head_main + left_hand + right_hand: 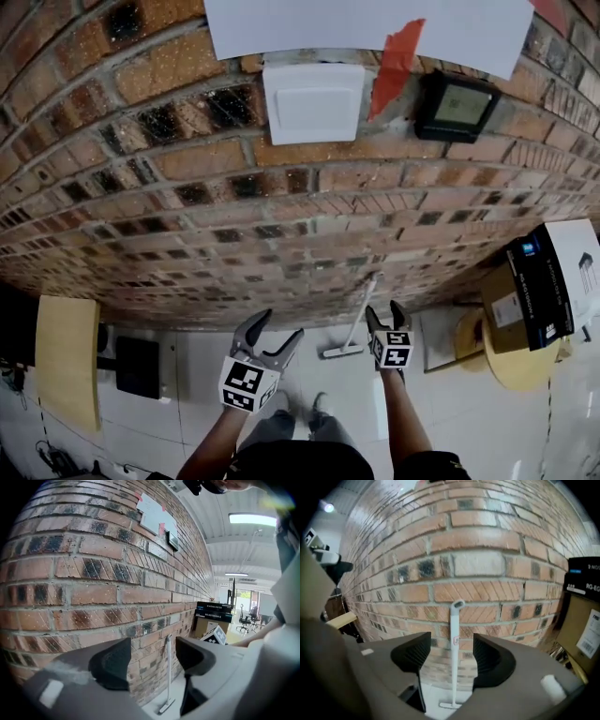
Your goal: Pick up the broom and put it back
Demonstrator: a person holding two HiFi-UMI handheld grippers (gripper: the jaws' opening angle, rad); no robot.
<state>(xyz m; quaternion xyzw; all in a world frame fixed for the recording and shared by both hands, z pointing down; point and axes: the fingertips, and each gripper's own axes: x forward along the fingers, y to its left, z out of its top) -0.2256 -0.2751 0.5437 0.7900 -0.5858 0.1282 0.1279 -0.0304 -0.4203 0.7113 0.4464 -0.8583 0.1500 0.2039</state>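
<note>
White-handled, the broom stood upright against the brick wall, its head resting on the tiled floor. The right gripper was held near it with its jaws apart; the handle showed in the gap, untouched by either pad. The left gripper, just beside the right one, had its jaws apart and nothing between them.

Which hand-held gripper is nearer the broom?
The right hand-held gripper: it's just beside the white broom at the wall; the left hand-held gripper is farther off.
</note>
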